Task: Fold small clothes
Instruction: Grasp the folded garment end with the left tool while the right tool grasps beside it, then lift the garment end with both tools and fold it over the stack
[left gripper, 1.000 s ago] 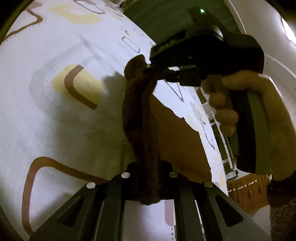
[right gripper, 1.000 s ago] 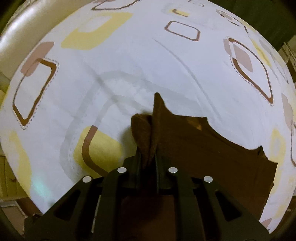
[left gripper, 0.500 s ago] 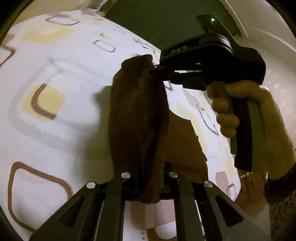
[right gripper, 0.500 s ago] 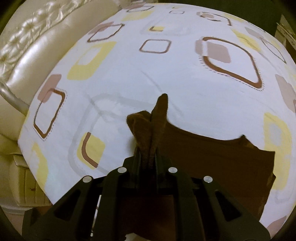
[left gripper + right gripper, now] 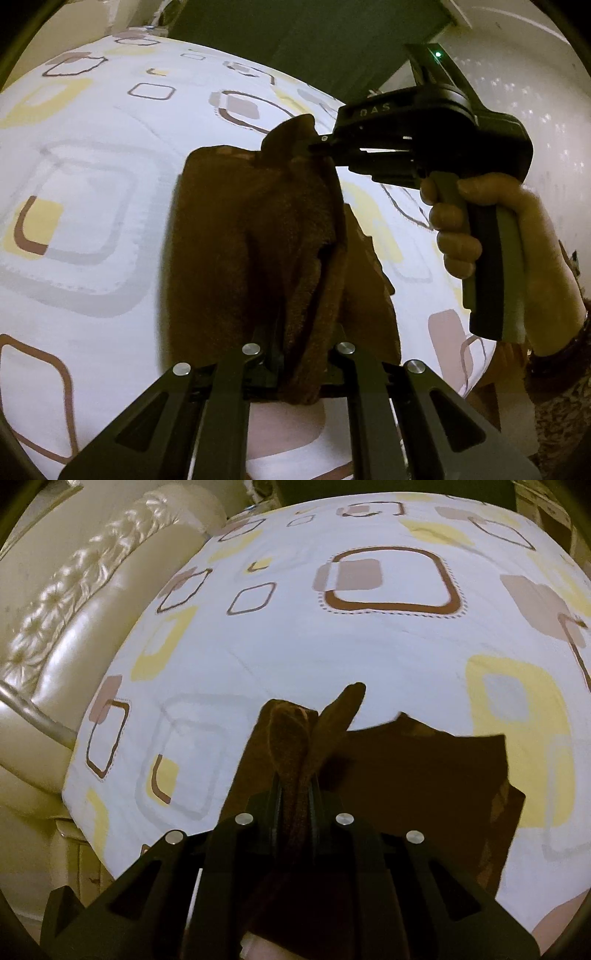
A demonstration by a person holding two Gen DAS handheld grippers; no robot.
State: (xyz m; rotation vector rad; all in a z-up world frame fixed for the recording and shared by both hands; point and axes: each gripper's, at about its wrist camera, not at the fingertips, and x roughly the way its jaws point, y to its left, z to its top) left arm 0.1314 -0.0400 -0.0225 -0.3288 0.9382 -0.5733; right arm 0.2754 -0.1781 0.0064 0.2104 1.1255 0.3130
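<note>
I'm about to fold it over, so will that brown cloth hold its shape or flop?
The brown cloth will likely flop: it sags between the left gripper and right gripper. Its fuzzy nap probably resists slipping.

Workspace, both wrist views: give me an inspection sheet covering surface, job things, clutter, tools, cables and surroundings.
Surface: bed sheet, white with brown and yellow squares.
Job's things: brown garment, one edge lifted, the rest lying on the sheet.
Clutter: nothing seen.
Tools: left tool shut on the garment; right tool shut on the garment, held by a hand.
Cables: nothing seen.
Surroundings: cream padded headboard; dark green wall.
</note>
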